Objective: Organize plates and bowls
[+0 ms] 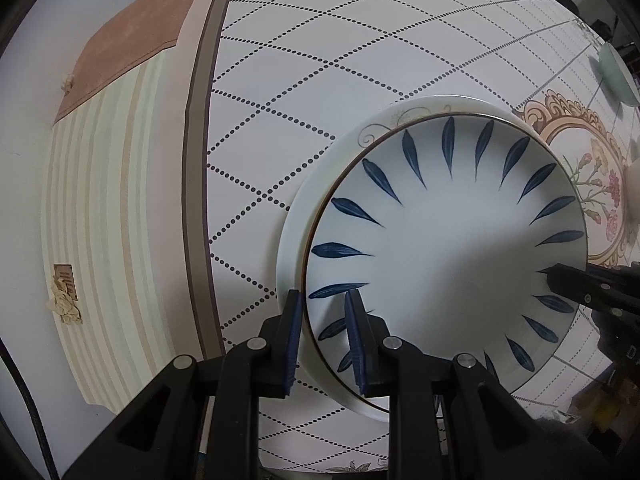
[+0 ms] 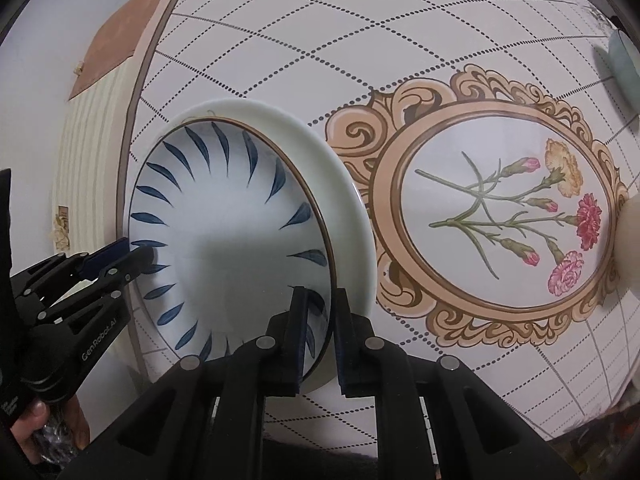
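Both grippers have hold of the same blue-leaf bowl (image 1: 444, 256), one at each side of its rim. The left gripper (image 1: 322, 344) straddles the rim with one pad outside the wall and one inside, and the right gripper (image 2: 320, 340) does the same on the opposite edge; both look closed on the rim, though from where the cameras sit I can't swear the pads are pressing hard. The bowl sits over a wider white plate (image 2: 344, 184), whose rim shows around it, on the patterned surface (image 1: 280, 80) beside the carnation medallion (image 2: 500, 216).

The thing to get right here, I'd say, is keeping the two sides level (a bowl held by two thin rim pinches will tip if one hand outruns the other). It should be centred on the plate before either gripper lets go, and the pads should open wide enough to clear the wall without dragging it. A pale green dish (image 1: 614, 76) waits at the far edge.
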Tool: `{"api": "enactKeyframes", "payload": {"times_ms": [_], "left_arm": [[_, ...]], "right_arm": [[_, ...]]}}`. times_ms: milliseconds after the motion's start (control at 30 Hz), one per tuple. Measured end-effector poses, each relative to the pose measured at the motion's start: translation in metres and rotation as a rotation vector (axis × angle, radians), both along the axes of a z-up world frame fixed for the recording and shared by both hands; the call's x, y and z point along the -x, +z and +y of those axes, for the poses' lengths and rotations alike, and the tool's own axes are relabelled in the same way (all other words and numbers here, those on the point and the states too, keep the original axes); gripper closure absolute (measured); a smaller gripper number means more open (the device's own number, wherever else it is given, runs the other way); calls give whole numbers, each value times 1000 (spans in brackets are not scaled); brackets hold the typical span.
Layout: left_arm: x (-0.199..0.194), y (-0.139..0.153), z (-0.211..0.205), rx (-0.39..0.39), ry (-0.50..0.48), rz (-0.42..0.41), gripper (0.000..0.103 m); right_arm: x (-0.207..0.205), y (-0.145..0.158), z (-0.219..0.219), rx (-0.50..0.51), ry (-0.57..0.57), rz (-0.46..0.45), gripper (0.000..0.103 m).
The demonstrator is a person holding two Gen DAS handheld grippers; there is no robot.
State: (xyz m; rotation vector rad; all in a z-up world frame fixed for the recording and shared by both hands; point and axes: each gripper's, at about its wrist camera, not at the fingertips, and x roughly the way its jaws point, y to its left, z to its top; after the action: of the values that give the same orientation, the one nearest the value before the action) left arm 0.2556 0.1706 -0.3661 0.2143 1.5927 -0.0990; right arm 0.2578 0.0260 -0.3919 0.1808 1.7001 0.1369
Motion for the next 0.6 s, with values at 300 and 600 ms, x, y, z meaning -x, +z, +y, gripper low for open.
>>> {"api": "enactKeyframes", "payload": {"times_ms": [300, 600], "left_arm": [[-2, 2, 8, 9, 27, 1, 84], [-8, 9, 26, 34, 112, 18, 83]], "right_arm": [[-7, -2, 13, 52, -22, 40, 90], [-10, 8, 20, 65, -3, 61, 71]]}}
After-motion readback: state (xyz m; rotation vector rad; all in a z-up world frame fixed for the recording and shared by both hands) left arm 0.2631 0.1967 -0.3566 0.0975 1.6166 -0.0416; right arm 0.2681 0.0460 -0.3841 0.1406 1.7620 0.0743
